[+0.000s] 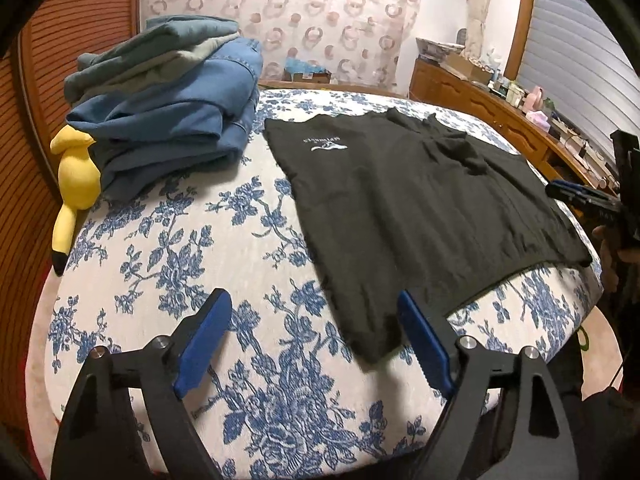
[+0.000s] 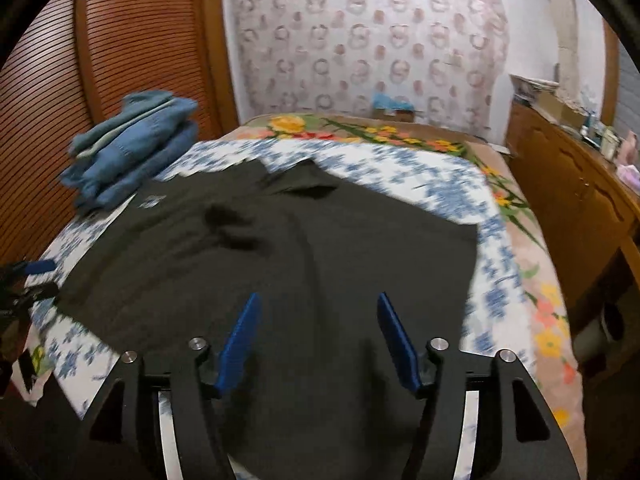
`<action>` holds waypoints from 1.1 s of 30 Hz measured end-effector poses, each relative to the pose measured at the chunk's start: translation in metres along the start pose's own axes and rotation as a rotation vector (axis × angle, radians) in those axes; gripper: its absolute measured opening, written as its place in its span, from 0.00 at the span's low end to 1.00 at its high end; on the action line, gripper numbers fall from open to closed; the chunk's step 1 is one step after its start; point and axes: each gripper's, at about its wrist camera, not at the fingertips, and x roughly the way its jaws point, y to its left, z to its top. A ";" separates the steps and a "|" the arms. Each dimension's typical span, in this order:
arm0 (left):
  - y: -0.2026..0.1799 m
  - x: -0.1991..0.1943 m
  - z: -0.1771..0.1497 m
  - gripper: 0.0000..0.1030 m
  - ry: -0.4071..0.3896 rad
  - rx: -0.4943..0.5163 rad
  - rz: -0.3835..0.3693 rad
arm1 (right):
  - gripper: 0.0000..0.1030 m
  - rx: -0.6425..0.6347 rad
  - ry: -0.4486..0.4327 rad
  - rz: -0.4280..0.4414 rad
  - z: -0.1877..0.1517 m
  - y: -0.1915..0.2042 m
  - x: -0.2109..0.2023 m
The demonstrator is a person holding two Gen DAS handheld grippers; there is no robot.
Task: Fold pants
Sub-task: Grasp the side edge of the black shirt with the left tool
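Both sets of jaws were spread with nothing in them. The left gripper (image 1: 316, 340) hung over the floral bedspread (image 1: 160, 280), its right finger just beside the near corner of the black pants (image 1: 400, 208). The right gripper (image 2: 316, 344) hovered above the same dark cloth, pads clear of it as far as I could tell.

The garment lay flat on the bed as a wide, roughly rectangular slab, so I'd guess at least one fold was already in (hard to be sure, black on black hides the layers). It still looked too broad next to the stack of folded blue clothes (image 1: 168, 100) by the yellow plush toy (image 1: 76, 176), so another fold or two was probably left.

The right wrist view was motion-blurred, and the small white logo (image 1: 324, 144) was unreadable.
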 end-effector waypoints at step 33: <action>-0.041 -0.012 0.016 0.05 -0.060 0.120 -0.121 | 0.65 -0.012 0.055 -0.009 -0.030 0.033 -0.007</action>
